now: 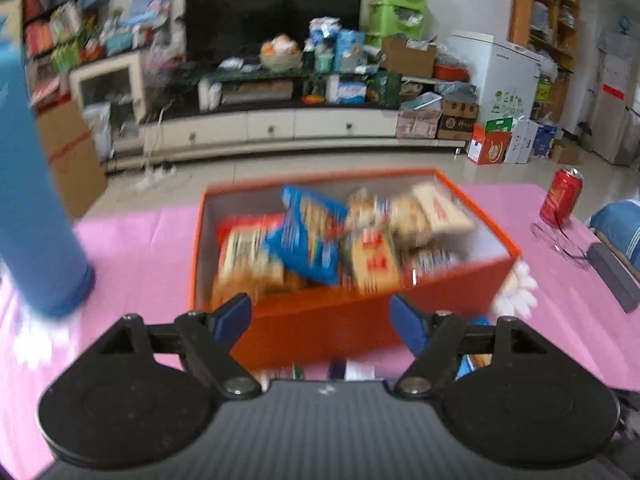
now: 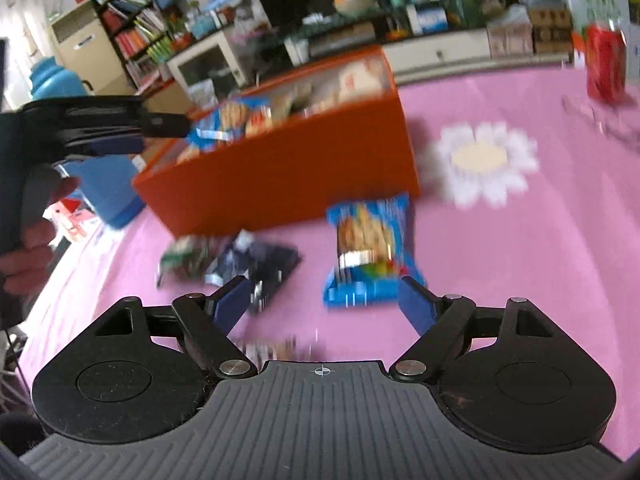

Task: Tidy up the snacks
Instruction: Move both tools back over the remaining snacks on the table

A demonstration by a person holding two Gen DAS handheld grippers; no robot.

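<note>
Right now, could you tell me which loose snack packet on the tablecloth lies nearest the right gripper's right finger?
The blue packet, beside that finger; the dark packet and green packet lie further left.

**A crowded living room behind the pink worktop**

A dark television (image 1: pixel 274 8) stands against a pale wall above a long cream media unit (image 1: pixel 280 126) heaped with boxes. A bookshelf (image 1: pixel 52 20) fills the left corner, green stacked bins (image 1: pixel 396 4) and a white chest freezer (image 1: pixel 500 76) sit right. Cardboard cartons (image 1: pixel 458 120) line the glossy tiled floor (image 1: pixel 320 164).

snacks (image 1: pixel 308 236) in box (image 1: pixel 320 320), can (image 1: pixel 561 197) right
</note>
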